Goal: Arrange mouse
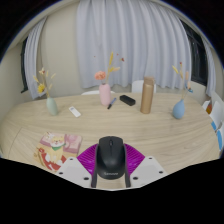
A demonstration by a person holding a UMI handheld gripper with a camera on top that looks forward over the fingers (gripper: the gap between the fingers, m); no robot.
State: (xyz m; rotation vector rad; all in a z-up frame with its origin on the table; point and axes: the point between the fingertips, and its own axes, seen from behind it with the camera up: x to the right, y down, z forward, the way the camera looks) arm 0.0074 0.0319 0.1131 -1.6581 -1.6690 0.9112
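A black computer mouse sits between my two fingers, its front pointing away from me. The gripper is shut on the mouse, with the magenta pads pressing against its left and right sides. Beyond it the light wooden table spreads out. The mouse's underside is hidden, so I cannot tell whether it rests on the table.
At the back stand a teal vase, a pink vase with flowers, a brown cylinder and a blue vase. A small black box and a white item lie nearby. Colourful packets lie left of the fingers.
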